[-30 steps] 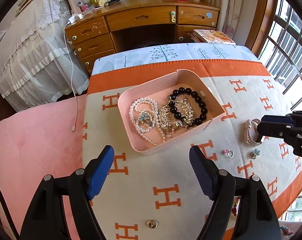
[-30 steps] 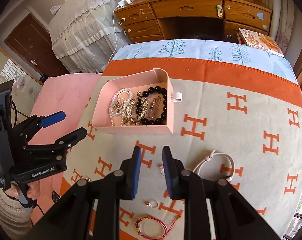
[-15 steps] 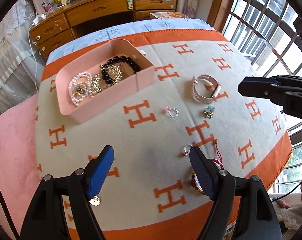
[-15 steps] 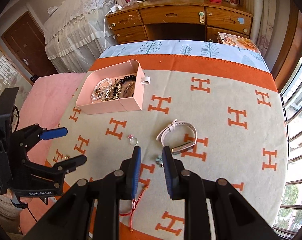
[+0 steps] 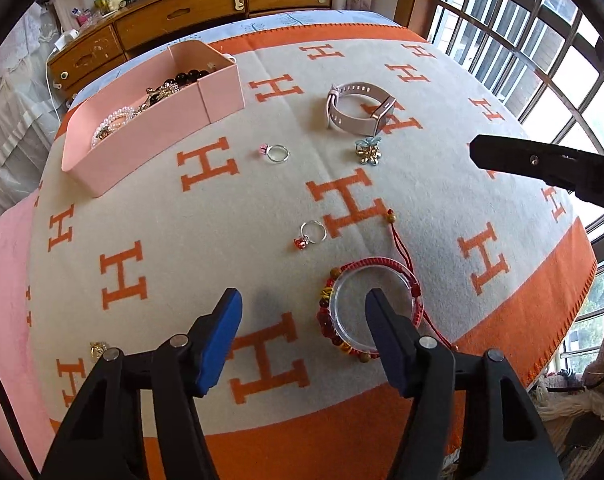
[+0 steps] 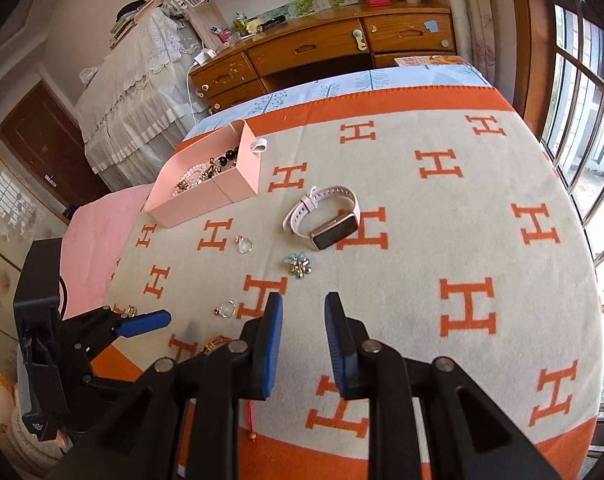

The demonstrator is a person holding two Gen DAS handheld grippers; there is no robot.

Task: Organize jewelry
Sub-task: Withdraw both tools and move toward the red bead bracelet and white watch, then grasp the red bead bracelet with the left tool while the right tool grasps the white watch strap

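A pink box (image 5: 149, 128) (image 6: 205, 196) with pearls, black beads and gold pieces sits at the far left of the blanket. Loose on the blanket lie a pink watch (image 5: 360, 110) (image 6: 326, 216), a blue-gold charm (image 5: 369, 151) (image 6: 297, 266), a pink-stone ring (image 5: 277, 153) (image 6: 245, 244), a red-stone ring (image 5: 312, 234) (image 6: 225, 310) and a red cord bracelet (image 5: 372, 306). My left gripper (image 5: 302, 320) is open, its right finger over the bracelet. My right gripper (image 6: 302, 340) is narrowly open and empty above the blanket.
A small gold piece (image 5: 97, 348) (image 6: 130, 311) lies near the blanket's left edge. The blanket's orange border (image 5: 522, 320) marks the near edge. A wooden desk (image 6: 326, 44) stands behind, windows (image 5: 542, 40) to the right, a pink sheet (image 6: 97, 224) to the left.
Both grippers have pulled back toward the near edge. The left gripper has swung right and come low over the red cord bracelet. The box now lies farther off.
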